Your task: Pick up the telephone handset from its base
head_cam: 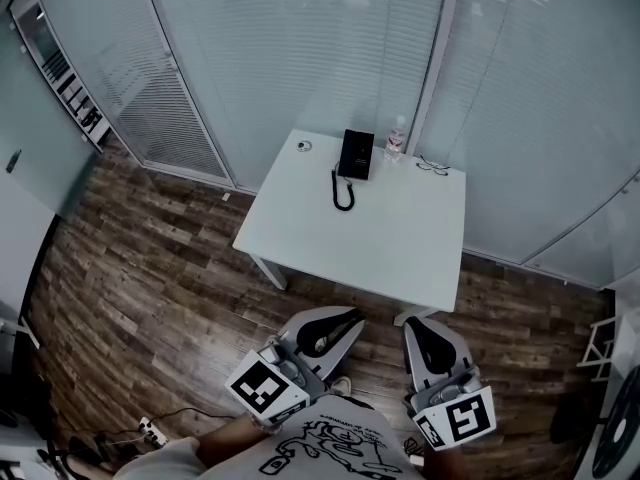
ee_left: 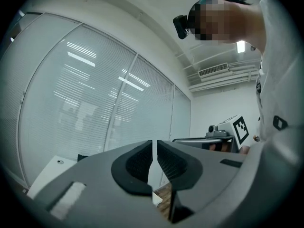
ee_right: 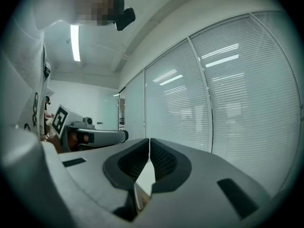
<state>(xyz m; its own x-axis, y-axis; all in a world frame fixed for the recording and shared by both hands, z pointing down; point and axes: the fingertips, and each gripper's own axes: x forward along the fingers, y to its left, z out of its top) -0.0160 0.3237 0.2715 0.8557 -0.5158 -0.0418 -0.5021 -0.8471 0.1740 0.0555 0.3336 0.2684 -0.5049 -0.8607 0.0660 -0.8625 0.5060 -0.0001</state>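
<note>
A black telephone [head_cam: 355, 154] sits near the far edge of the white table [head_cam: 380, 238], its handset resting on the base. Its coiled cord [head_cam: 343, 192] loops toward me. My left gripper [head_cam: 343, 320] [ee_left: 154, 145] and right gripper [head_cam: 421, 328] [ee_right: 149, 144] are held side by side over the floor, short of the table's near edge and well away from the phone. Both point level toward the table. Each has its jaws together with nothing between them. In the left gripper view the phone [ee_left: 82, 156] shows only as a small dark shape on the table's corner [ee_left: 50, 169].
A clear bottle [head_cam: 397, 136] stands to the right of the phone, with a pair of glasses [head_cam: 432, 165] beside it. A small round object [head_cam: 303, 146] lies at the far left corner. Glass walls with blinds [head_cam: 300, 48] enclose the table. The floor [head_cam: 150, 288] is dark wood.
</note>
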